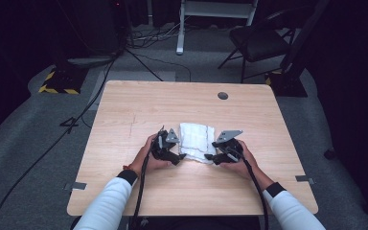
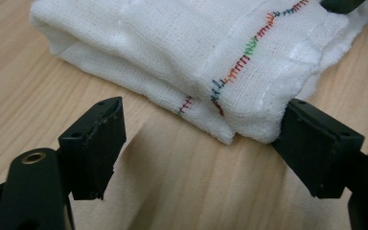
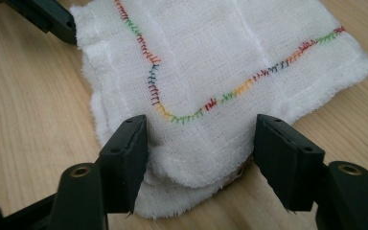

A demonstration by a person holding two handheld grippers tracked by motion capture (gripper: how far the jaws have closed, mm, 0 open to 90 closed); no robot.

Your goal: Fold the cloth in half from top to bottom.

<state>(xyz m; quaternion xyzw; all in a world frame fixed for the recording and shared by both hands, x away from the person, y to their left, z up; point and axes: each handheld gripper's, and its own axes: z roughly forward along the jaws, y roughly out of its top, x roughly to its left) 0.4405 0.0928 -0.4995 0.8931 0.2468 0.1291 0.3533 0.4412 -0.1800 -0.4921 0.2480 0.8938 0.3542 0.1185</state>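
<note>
A folded white cloth point(image 1: 195, 139) with a multicoloured stitched line lies in the middle of the wooden table point(image 1: 172, 100). My left gripper point(image 1: 179, 155) sits at the cloth's near left corner. In the left gripper view the gripper point(image 2: 204, 106) is open and the cloth point(image 2: 182, 43) reaches just up to its right jaw. My right gripper point(image 1: 210, 157) is at the near right corner. Seen from the right gripper view, that gripper point(image 3: 201, 122) is open, its jaws standing either side of a corner of the cloth point(image 3: 220, 57) without pinching it.
A round grommet hole point(image 1: 223, 95) is near the table's far edge. Tape marks point(image 1: 79, 185) sit at the table's side edges. A black chair point(image 1: 258, 43) and cables point(image 1: 139, 62) are on the floor behind the table.
</note>
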